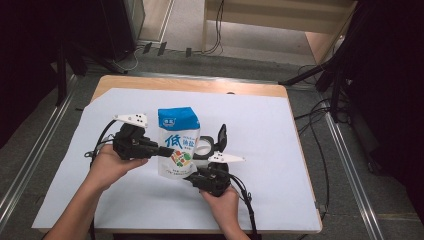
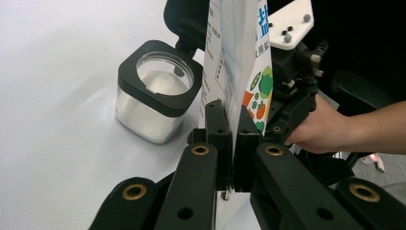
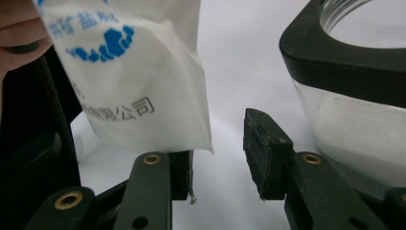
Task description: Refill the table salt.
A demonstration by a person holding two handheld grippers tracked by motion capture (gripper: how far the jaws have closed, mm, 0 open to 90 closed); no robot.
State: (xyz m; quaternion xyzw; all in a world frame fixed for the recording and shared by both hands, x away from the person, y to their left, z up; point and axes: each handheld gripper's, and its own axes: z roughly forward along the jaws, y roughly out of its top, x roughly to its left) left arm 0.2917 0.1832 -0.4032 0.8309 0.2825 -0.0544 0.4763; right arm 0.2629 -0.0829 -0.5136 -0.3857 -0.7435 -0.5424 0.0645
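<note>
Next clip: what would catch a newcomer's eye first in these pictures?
The blue-and-white salt bag stands out, held upright mid-table on the white sheet, its edge pinched in the left gripper. Just behind and to its right sits a clear jar with a black square rim and its lid flipped open, white grains inside. The right gripper waits open at the bag's lower corner, not pressing on it.
</note>
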